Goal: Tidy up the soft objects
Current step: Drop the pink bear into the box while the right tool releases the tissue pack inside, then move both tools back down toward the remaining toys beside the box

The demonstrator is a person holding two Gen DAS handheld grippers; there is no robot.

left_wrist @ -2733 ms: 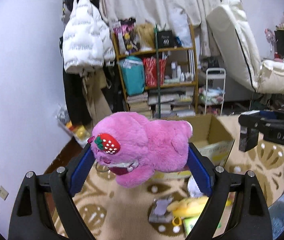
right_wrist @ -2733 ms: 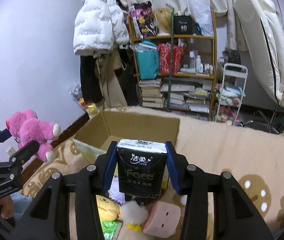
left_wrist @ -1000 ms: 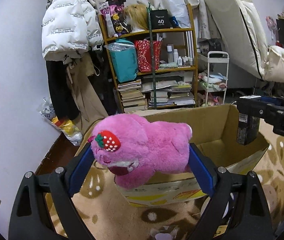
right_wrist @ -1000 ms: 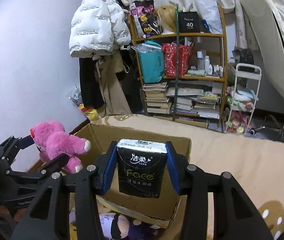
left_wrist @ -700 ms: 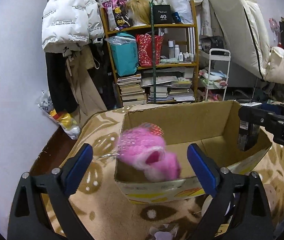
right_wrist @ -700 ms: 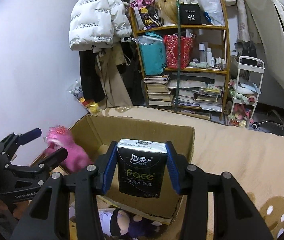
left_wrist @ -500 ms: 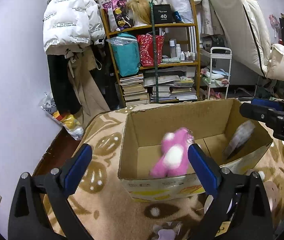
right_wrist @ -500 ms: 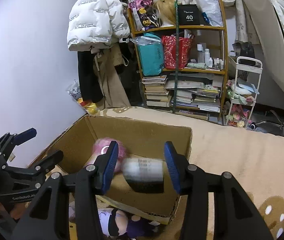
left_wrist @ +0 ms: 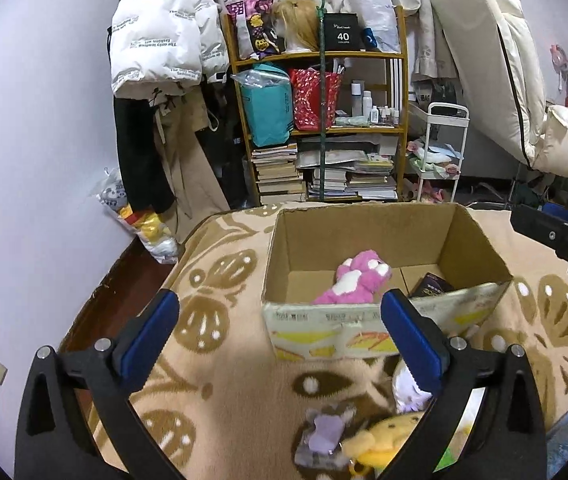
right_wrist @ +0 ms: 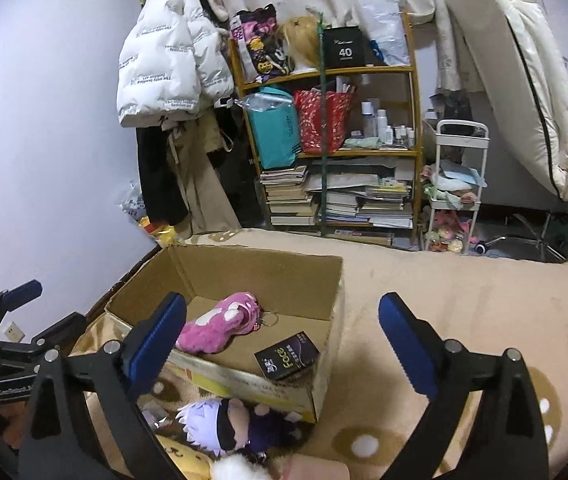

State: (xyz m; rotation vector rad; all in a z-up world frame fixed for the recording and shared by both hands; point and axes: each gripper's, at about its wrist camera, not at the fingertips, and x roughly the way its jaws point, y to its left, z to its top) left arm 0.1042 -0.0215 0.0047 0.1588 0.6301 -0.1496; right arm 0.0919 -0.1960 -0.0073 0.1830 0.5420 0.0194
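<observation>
The cardboard box (right_wrist: 325, 322) sits open-topped on the patterned blanket (left_wrist: 220, 360); its four walls stand upright and the floor inside is mostly bare between the two items. The blanket's left edge runs close to the purple wall (left_wrist: 32, 184), with a strip of dark floor between. To the right of the box, in my right wrist view, the blanket lies bare and wide. Beyond the box stands a crowded bookshelf (right_wrist: 335, 152).

The pink plush toy (right_wrist: 220, 322) now lies inside the box, toward its left half, legs up against the near wall in my left view (left_wrist: 353, 280). The black tissue pack (right_wrist: 287, 355) lies flat in the near right corner, apart from the toy. A second ago both were pinched in my tools above the box; half a second ago both were mid-fall.

My left tool (left_wrist: 280, 328) is spread wide, nothing between its blue pads (left_wrist: 148, 334), held short of the box's near wall. My right tool (right_wrist: 282, 332) is likewise spread wide and bare, held over the near rim, angled down into the box.

Outside the near wall lie a white-haired doll (right_wrist: 224, 426), a yellow plush (left_wrist: 379, 438) and a small purple item (left_wrist: 323, 434).
</observation>
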